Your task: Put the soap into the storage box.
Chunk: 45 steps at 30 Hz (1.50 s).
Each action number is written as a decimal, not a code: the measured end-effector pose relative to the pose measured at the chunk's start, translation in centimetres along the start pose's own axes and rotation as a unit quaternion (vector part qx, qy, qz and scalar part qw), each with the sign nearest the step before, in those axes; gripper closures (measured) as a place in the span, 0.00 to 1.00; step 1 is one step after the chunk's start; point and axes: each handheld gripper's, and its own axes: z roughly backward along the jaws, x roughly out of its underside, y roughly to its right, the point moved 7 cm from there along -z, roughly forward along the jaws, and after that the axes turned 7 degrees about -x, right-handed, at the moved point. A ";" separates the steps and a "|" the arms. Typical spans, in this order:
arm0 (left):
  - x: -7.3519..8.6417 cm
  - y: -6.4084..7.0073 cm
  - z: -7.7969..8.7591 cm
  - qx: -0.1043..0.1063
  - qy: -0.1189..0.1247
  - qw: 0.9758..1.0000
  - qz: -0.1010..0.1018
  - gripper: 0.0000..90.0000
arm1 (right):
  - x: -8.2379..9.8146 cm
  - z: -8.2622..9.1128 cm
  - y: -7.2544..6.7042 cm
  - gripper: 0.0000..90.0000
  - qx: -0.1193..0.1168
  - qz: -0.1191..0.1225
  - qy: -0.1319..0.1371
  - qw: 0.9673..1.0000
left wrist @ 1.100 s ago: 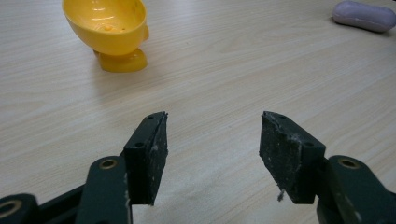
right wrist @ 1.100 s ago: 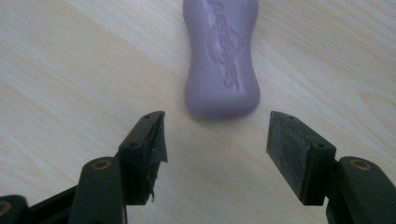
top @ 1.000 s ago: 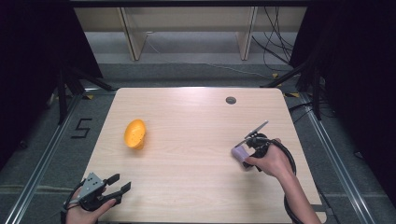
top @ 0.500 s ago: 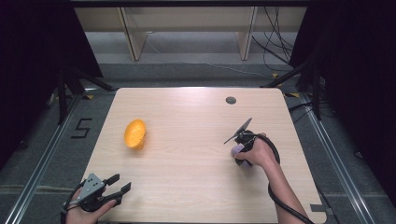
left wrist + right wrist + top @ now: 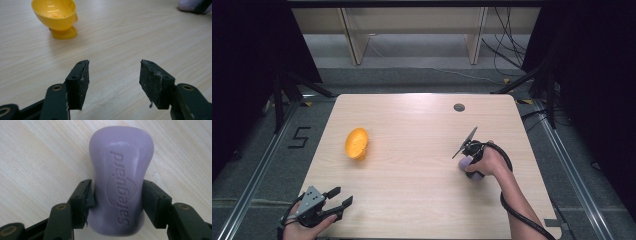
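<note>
The purple soap bar was clamped at its waist by the right gripper, whose jaws had just been closing. The left gripper was kept narrowly open and empty. The smooth bar could be squeezed out if pressed harder.

Desk: pale wood-grain laminate, matt, smooth. Soap bar: lilac, waxy, smooth, embossed lettering noted. Yellow cup: glossy plastic. Pads of left hand-held gripper: black rubber, matt, frayed and linty.

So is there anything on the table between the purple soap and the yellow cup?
No. The purple soap sits between the right gripper jaws, which have just been closing on it. From there to the yellow cup, the high view shows bare wooden table.
</note>
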 end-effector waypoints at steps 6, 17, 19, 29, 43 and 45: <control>0.0 -0.1 0.0 -0.003 -0.002 1.000 -0.009 0.45 | 0.1 0.0 0.3 0.52 -0.001 0.015 -0.008 1.000; -0.2 0.3 0.0 0.007 -0.003 1.000 -0.017 0.45 | 0.1 0.4 0.1 0.53 -0.002 0.131 0.003 0.991; -0.3 0.8 -0.1 0.010 -0.003 1.000 -0.020 0.45 | 0.4 0.6 -0.3 0.54 0.001 0.160 0.004 0.987; -0.4 1.4 -0.4 0.023 -0.006 0.999 -0.043 0.44 | 1.0 0.6 -0.6 0.54 -0.009 0.194 0.001 0.981; -2.6 5.1 -0.5 0.110 0.021 0.991 -0.077 0.42 | 1.0 2.3 -6.1 0.54 -0.054 0.309 0.029 0.949; -3.1 6.1 -0.7 0.129 0.030 0.988 -0.083 0.41 | 1.1 2.5 -7.0 0.54 -0.061 0.321 0.027 0.945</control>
